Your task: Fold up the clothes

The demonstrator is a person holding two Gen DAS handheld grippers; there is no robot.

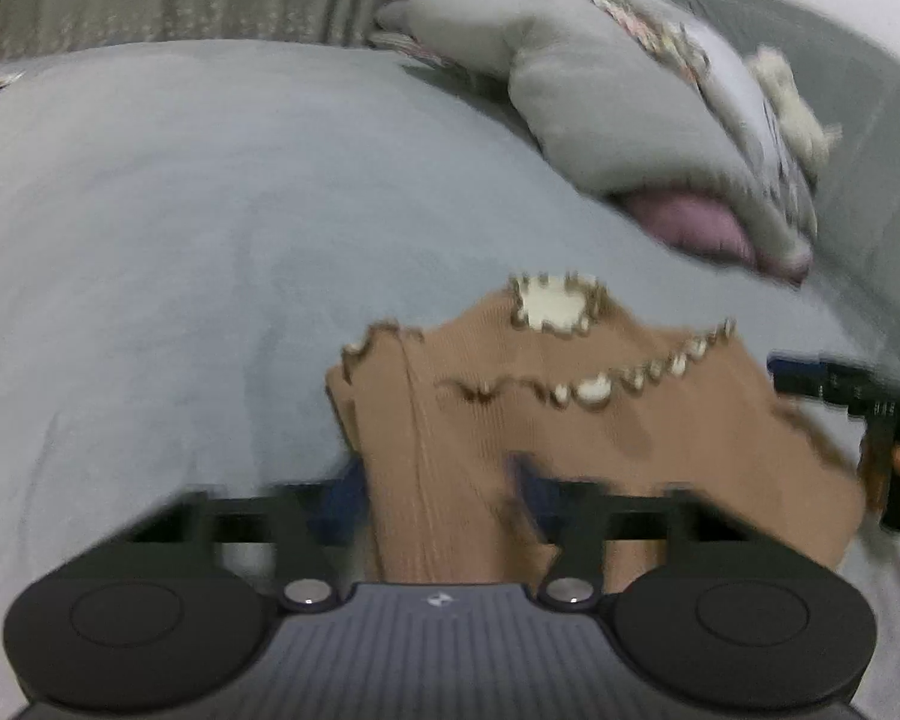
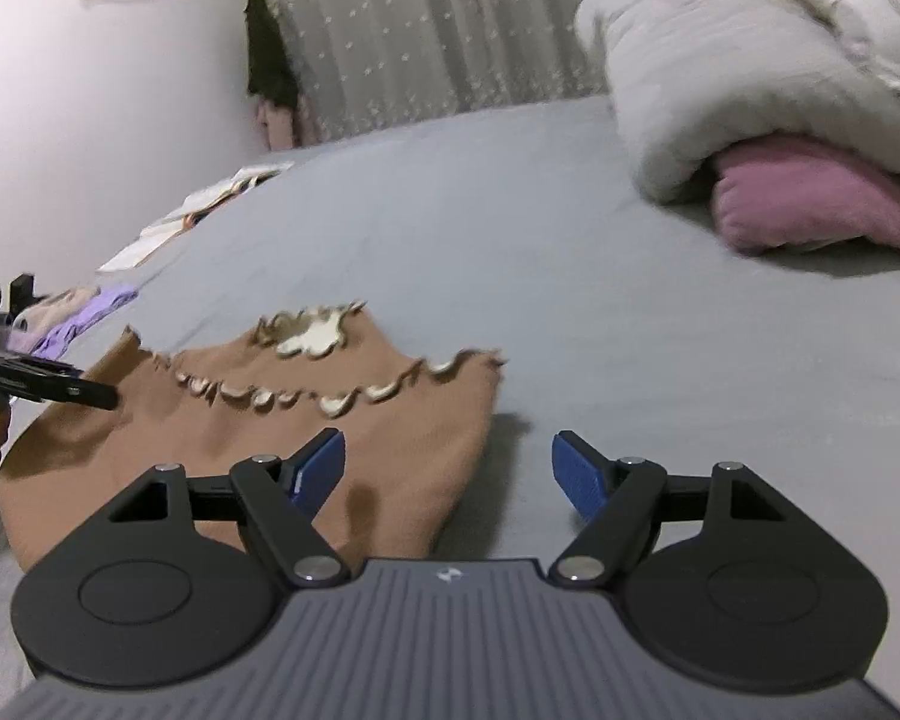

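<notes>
Right wrist view: right tool (image 2: 447, 471) jaws apart, nothing between them, hovering at the lower right edge of the brown top (image 2: 258, 438) lying flat on the grey bed (image 2: 510, 228). Left wrist view: left tool (image 1: 438, 498) clamped on the top's fabric at lower centre; rolled duvet (image 1: 600, 102) upper right.

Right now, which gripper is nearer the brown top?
Left. The left gripper has the brown top's fabric between its fingers. The right gripper is open, one finger over the top's edge, the other over the bedsheet.

Home bedroom: grey-sheeted bed (image 2: 510, 228), rolled duvet (image 2: 720, 78), curtain (image 2: 420, 30).
</notes>
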